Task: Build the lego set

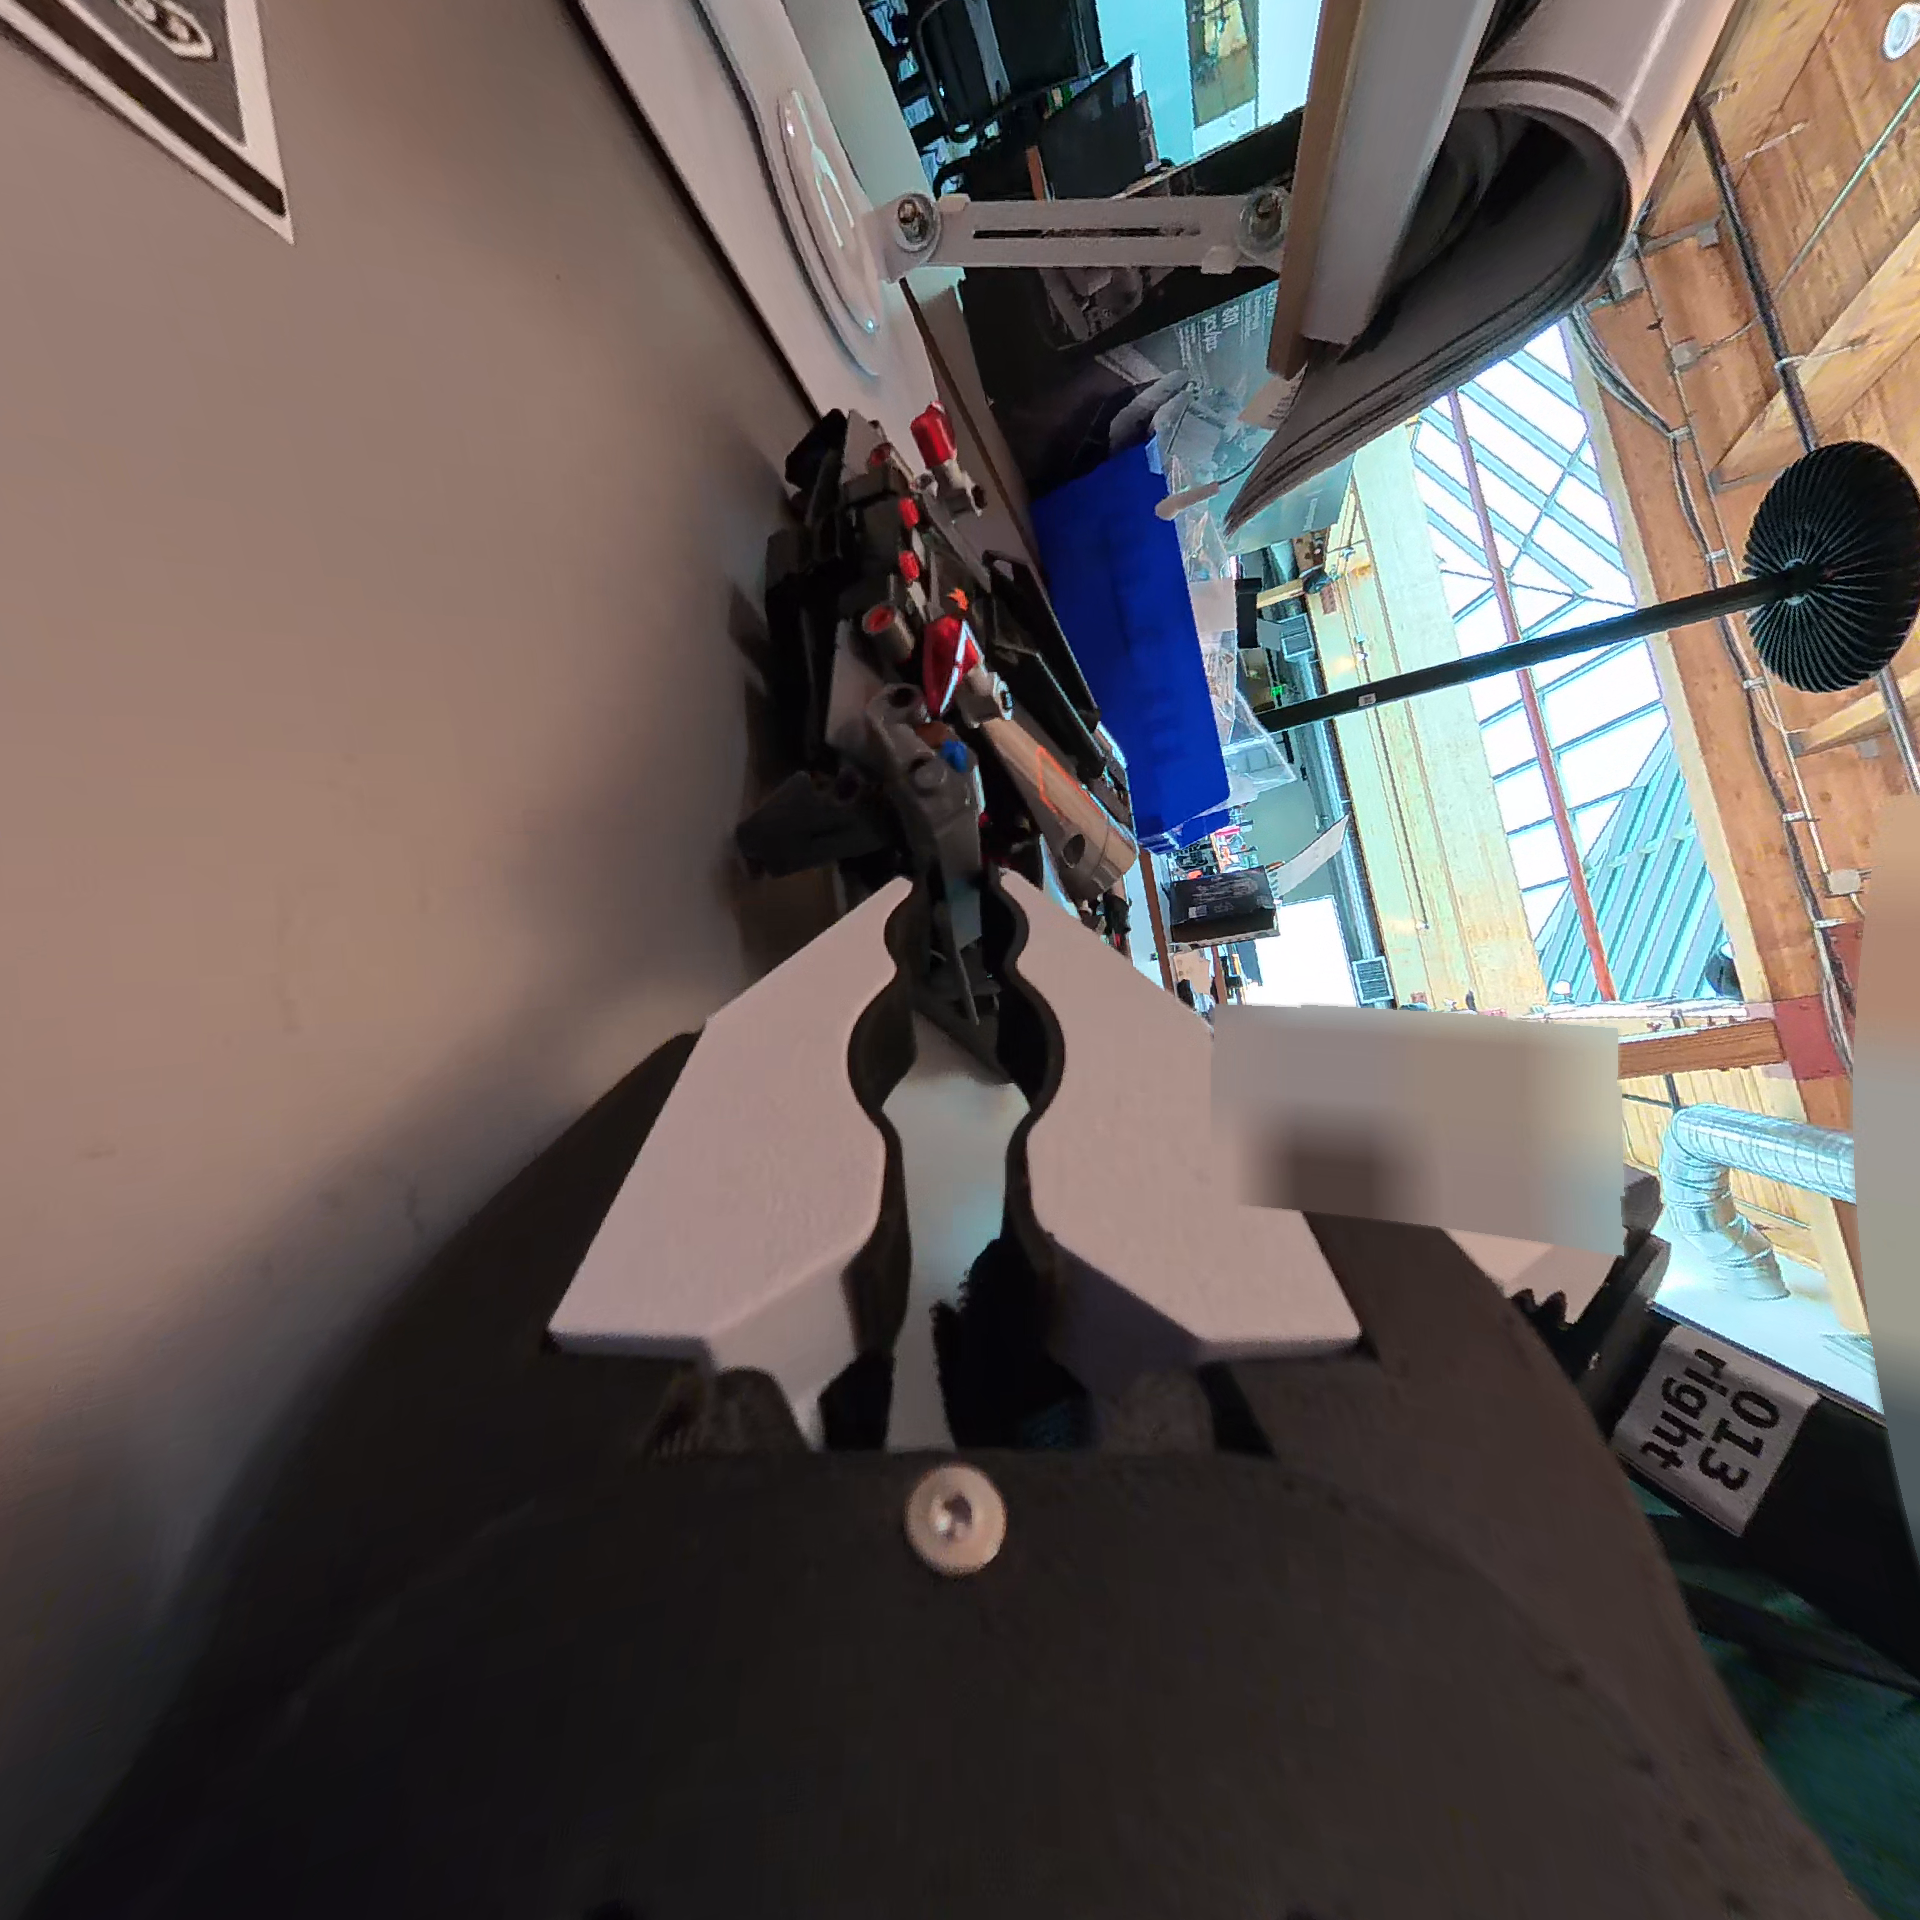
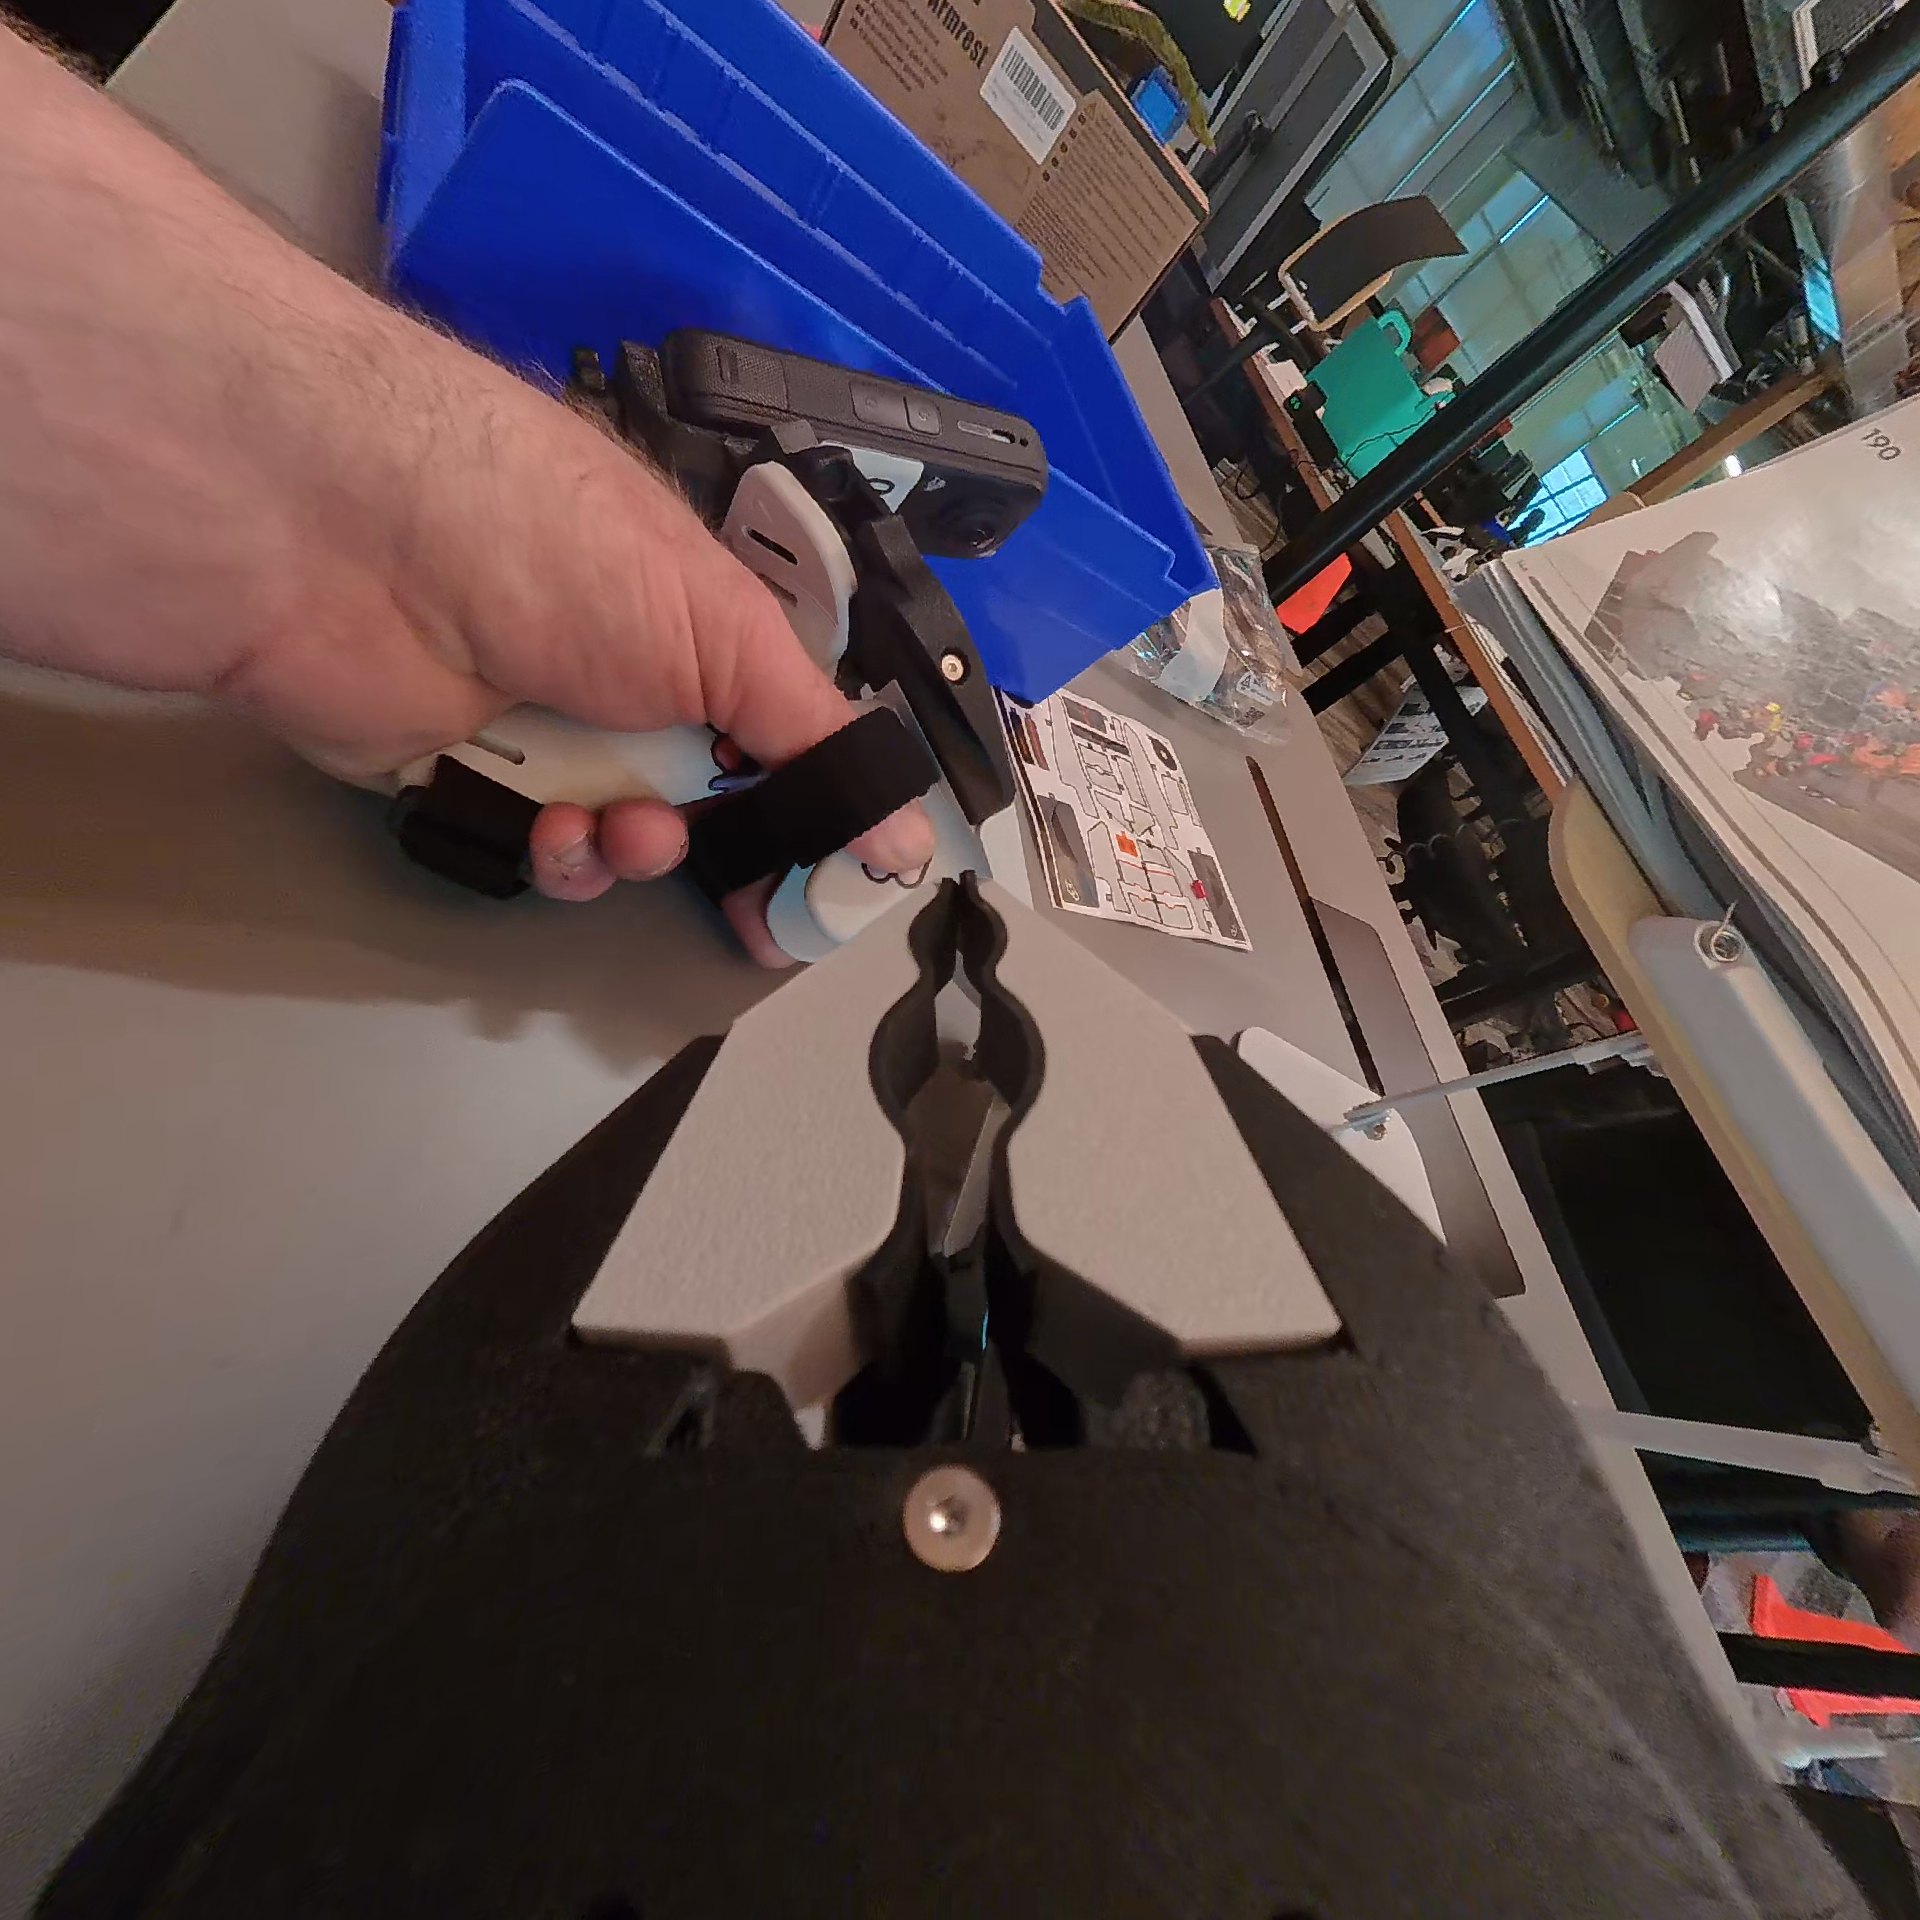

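Left gripper (image 1: 961,904): fingers nearly together, clamped on the near end of the lego model (image 1: 925,665), a grey and black build with red studs and cone pieces; a narrow gap shows between the scalloped inner edges where the model's dark tail piece sits. The model lies against the grey tabletop (image 1: 364,623), stretching away from the fingertips toward a blue bin (image 1: 1127,644) beyond it. An open instruction booklet (image 1: 1455,239) rests on a white stand past the bin. Right gripper (image 2: 961,914): fingers pressed close, tips almost meeting; a thin dark sliver shows between them at the tips, but I cannot tell what it is or whether it is gripped. Its tips sit just beside the pale handle of the left gripper, which a person's hand (image 2: 468,623) grasps, a black strap over the knuckles and a black camera (image 2: 862,436) mounted on top. A sticker sheet (image 2: 1127,821) lies flat on the tabletop just past the right fingertips, with a crumpled clear plastic bag (image 2: 1216,644) beyond it next to the blue bin. The model itself is hidden in the right wrist view.
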### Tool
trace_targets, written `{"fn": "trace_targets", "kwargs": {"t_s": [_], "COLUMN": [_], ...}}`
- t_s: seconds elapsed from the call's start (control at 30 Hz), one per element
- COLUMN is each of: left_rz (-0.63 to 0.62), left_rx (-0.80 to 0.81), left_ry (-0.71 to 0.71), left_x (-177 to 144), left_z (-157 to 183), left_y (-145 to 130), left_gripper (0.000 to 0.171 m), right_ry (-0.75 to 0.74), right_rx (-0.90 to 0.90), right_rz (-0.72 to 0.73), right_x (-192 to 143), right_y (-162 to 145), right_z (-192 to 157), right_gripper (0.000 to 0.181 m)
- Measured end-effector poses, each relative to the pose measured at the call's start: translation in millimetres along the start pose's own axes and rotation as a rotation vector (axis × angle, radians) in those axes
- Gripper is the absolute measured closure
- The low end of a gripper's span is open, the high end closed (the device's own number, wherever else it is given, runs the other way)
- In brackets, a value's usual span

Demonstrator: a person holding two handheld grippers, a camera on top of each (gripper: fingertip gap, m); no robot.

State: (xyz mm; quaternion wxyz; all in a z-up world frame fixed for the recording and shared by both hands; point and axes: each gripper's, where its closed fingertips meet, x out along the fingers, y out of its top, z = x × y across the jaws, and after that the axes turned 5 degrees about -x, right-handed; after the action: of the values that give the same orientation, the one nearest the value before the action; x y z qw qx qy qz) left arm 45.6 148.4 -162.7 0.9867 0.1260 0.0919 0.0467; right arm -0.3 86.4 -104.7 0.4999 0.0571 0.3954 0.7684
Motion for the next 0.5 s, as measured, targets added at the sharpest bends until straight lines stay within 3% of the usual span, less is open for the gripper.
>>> {"fn": "trace_targets", "kwargs": {"t_s": [0.5], "left_rz": [0.027], "left_rx": [0.02], "left_ry": [0.008], "left_x": [3.1], "left_z": [-0.3], "left_y": [9.5], "left_gripper": [0.165], "right_ry": [0.019], "right_rx": [0.01], "right_rz": [0.004], "right_x": [1.4], "right_y": [0.4], "right_z": [-3.7], "right_gripper": [0.181]}}
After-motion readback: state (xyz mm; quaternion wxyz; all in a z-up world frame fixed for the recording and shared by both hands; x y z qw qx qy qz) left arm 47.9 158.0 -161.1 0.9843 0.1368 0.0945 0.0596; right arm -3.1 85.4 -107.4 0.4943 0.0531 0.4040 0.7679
